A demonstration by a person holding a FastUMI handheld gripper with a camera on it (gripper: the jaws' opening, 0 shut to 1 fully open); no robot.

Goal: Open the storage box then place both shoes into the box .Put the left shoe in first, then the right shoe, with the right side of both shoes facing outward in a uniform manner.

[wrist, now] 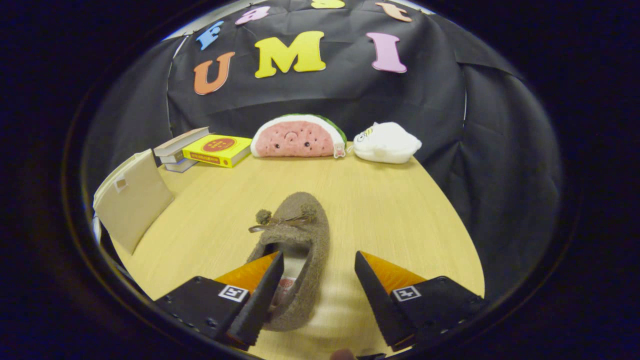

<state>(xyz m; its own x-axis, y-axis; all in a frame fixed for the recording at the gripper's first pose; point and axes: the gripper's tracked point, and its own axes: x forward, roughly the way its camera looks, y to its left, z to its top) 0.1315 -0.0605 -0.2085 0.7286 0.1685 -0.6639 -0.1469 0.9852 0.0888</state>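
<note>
Fingers of my claw (pixel 319 260) stood apart over the wooden table (pixel 400 210). One fuzzy brown slipper with a pom-pom bow (pixel 300 235) lay between them, its heel beside the left finger

The claw (pixel 318 260) has two wedge-shaped fingers on dark, screw-studded blocks, each bearing a square black-and-white marker.

Looked like a staged recording booth, not a lived-in home. Was walled all round by black cloth (pixel 325 95) draped behind and beside a pale wooden surface (pixel 390 200). Held household props lined along the far edge: stacked books (pixel 182 148), a yellow box (pixel 217 150), a watermelon cushion (pixel 297 137), a white plush toy (pixel 387 143). Had a beige fabric storage box (pixel 132 197) standing at one side.
</note>
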